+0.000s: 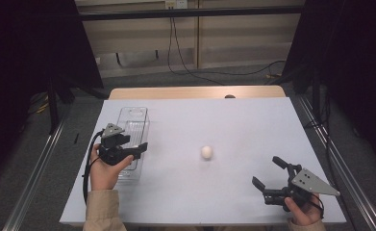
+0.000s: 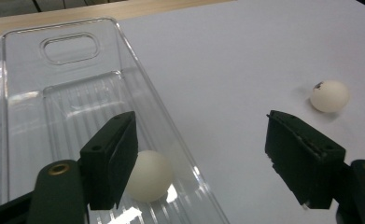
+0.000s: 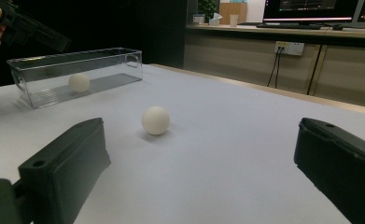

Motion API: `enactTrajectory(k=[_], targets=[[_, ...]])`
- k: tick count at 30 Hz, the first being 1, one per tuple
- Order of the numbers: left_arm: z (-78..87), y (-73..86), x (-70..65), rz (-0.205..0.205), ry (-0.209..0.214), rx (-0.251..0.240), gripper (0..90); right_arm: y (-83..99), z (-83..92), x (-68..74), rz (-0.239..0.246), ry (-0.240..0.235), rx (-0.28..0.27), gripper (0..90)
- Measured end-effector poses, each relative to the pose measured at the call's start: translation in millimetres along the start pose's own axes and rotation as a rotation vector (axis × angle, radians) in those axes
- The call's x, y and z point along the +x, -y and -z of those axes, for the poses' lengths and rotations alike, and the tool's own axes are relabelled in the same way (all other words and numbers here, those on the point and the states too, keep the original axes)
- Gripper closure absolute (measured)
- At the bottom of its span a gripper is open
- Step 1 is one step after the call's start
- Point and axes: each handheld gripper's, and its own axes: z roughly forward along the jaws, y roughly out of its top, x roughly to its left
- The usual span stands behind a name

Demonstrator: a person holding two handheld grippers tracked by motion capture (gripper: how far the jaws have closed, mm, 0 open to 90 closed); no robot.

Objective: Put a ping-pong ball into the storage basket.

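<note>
Here, a white bench (image 1: 243,192) is seen from above, with a person's two hands entering from the six o'clock edge, each holding black tongs. The left tongs (image 1: 142,148) hover at about nine o'clock over the near end of a clear plastic tray (image 1: 132,115) that lies lengthwise on the bench. In the left gripper view their jaws stand partly apart with nothing between them; one white ball (image 2: 148,175) rests on the tray's ribbed floor just beside the left-hand jaw, partly behind it. A second white ball (image 1: 206,152) sits on the bare bench near the centre, at about three o'clock from the tray and well apart from it. The right tongs (image 1: 268,173) are at roughly five o'clock, near the front edge, jaws wide apart and empty, pointing toward the centre ball.
</note>
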Motion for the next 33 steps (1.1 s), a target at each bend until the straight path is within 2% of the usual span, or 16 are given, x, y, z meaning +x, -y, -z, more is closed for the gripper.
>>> enactTrajectory(k=[11, 23, 33], targets=[[-5.0, -5.5, -13.6, -0.013, 0.052, -0.004, 20.8, -0.1, -0.1, 0.1, 0.001, -0.002, 0.0, 1.7], [-11.8, -8.0, -24.2, -0.022, 0.065, -0.011, 17.7, -0.1, 0.0, -0.1, 0.001, -0.001, 0.001, 1.8], [-18.1, -9.4, -34.2, -0.032, 0.094, -0.009, 16.5, 0.0, -0.1, 0.1, 0.001, -0.002, 0.001, 1.7]])
